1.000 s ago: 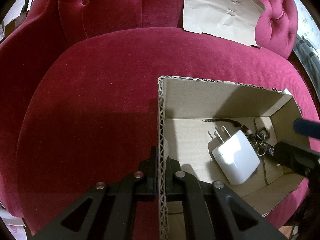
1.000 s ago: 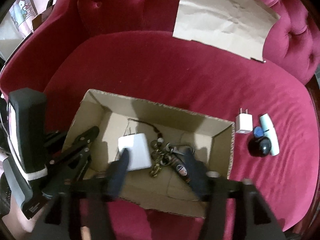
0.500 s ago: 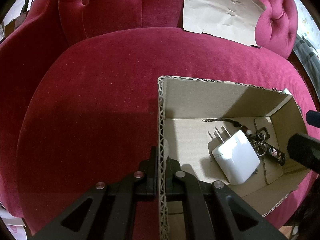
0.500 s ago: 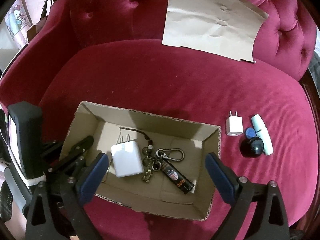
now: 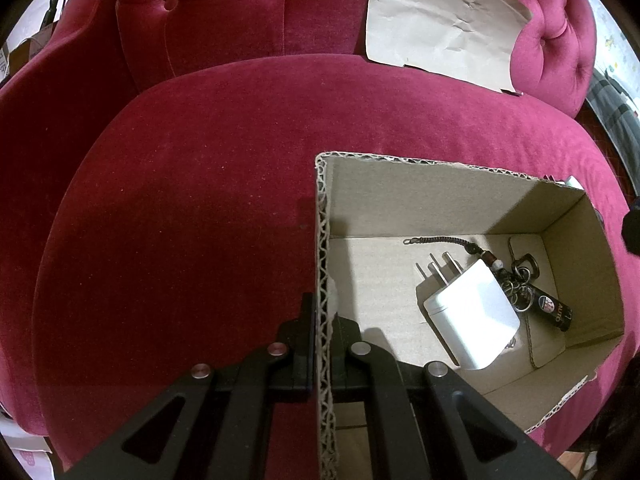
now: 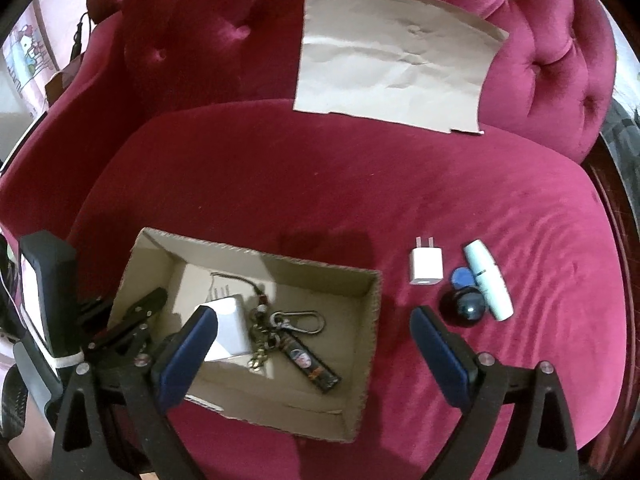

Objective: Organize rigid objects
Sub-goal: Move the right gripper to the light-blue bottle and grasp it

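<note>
An open cardboard box [image 6: 370, 320] sits on the red velvet sofa seat. Inside lie a large white charger [image 5: 472, 318] [image 6: 230, 330] and a keychain with a black tag [image 5: 532, 296] [image 6: 296, 344]. My left gripper [image 5: 320, 320] is shut on the box's left wall [image 5: 322, 280]; it shows at the box's left end in the right wrist view [image 6: 132, 320]. My right gripper [image 6: 316, 344] is open and empty above the box's right end. To the right on the seat lie a small white charger [image 6: 426, 266], a blue disc [image 6: 462, 278], a black ball [image 6: 466, 308] and a white tube [image 6: 488, 280].
A sheet of brown cardboard [image 6: 392, 60] [image 5: 440, 24] leans against the tufted sofa back. Bare seat cushion [image 5: 180, 220] stretches left of the box. The sofa's right edge [image 6: 612, 220] curves close to the loose items.
My right gripper opened, left the keychain in the box, and rose up and to the right. The left gripper and box stayed still.
</note>
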The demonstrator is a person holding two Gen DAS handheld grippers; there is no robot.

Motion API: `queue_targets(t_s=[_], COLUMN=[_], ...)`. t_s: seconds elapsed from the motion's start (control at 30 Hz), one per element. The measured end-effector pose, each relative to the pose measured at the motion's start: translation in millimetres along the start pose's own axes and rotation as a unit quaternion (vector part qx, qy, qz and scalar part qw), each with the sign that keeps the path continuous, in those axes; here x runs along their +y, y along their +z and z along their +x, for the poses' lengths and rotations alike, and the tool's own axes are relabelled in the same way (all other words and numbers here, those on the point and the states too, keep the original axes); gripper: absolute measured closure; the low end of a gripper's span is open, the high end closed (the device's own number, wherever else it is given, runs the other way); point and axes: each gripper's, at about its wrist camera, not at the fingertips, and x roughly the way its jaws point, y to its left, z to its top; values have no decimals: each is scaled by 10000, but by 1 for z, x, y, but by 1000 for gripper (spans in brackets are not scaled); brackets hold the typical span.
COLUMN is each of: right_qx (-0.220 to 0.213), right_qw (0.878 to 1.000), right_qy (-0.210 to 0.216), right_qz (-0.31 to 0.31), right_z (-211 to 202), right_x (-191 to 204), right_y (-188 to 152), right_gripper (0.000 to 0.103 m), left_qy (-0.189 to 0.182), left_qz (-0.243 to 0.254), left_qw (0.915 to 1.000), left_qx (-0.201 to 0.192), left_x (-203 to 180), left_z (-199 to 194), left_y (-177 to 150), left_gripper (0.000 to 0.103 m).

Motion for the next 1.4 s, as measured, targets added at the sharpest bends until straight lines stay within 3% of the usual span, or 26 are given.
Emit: queue_targets(t_s=[0.6, 1.1, 1.4], right_qx=[-224, -18, 218], right_qw=[9977, 9922, 9904], right_qy=[-396, -827, -751], right_qz=[500, 931, 1140], right_z=[-17, 12, 35], right_x=[-84, -153, -175], right_y=[15, 8, 2], right_gripper=[4, 4, 16], left_qy=[10, 17, 18], left_qz=[6, 16, 17], left_qw=[10000, 10000, 10000], left_qx=[7, 9, 11], left_x=[-1, -1, 0], left_z=[1, 1, 2], left_y=[0, -1, -2], left_gripper=[100, 100, 100])
